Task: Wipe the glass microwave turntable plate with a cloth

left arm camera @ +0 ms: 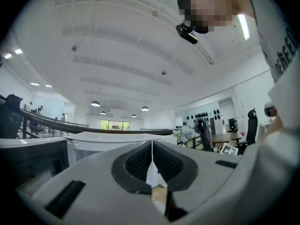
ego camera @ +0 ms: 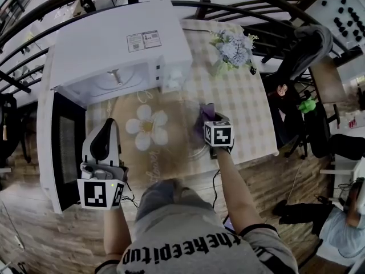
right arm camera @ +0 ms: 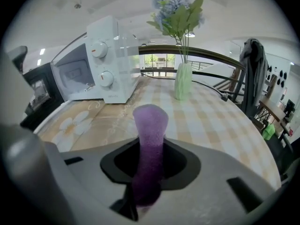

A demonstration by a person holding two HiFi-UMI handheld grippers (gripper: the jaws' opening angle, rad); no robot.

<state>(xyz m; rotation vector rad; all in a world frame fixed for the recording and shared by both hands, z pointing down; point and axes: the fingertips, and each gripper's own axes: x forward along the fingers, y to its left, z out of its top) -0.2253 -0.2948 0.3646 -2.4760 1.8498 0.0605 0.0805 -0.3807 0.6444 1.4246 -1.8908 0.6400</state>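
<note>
**Left tool shut and empty, right tool holding the cloth by the plate**

Your left tool [ego camera: 108,127] is on the left side of the desk [ego camera: 245,113], beside the open microwave door [ego camera: 60,147], which hangs out to the left of it. In the left gripper view the two jaws of this tool [left arm camera: 152,161] are pressed together. Only a thin line shows between the pads, and nothing is held there. This tool points toward the white microwave [ego camera: 114,44], whose open chamber stands ahead of it.

Between your two tools lies a beige mat [ego camera: 122,113] with a white flower printed on it. The glass turntable plate [ego camera: 193,150] is out of the microwave and lies on this mat, just to the left of your right tool. The plate is clear, so only a part of its curved rim shows in the head view and the rest of its outline is hard to follow.

Your right tool [ego camera: 210,124] is held over the right edge of the mat. Its jaws are clamped on a purple cloth [right arm camera: 150,125], and a rolled end of the cloth stands out forward between them. In the head view the cloth [ego camera: 205,117] sits at the front of this tool, next to the plate. No view shows whether the cloth touches the glass.

In the right gripper view the microwave [right arm camera: 105,60] stands ahead and to the left of this tool. Ahead and a little to the right is a pale green vase of blue flowers [right arm camera: 183,81] on the checked desk. In the head view this vase [ego camera: 231,50] is well apart from the tool, at the far side of the desk.
</note>
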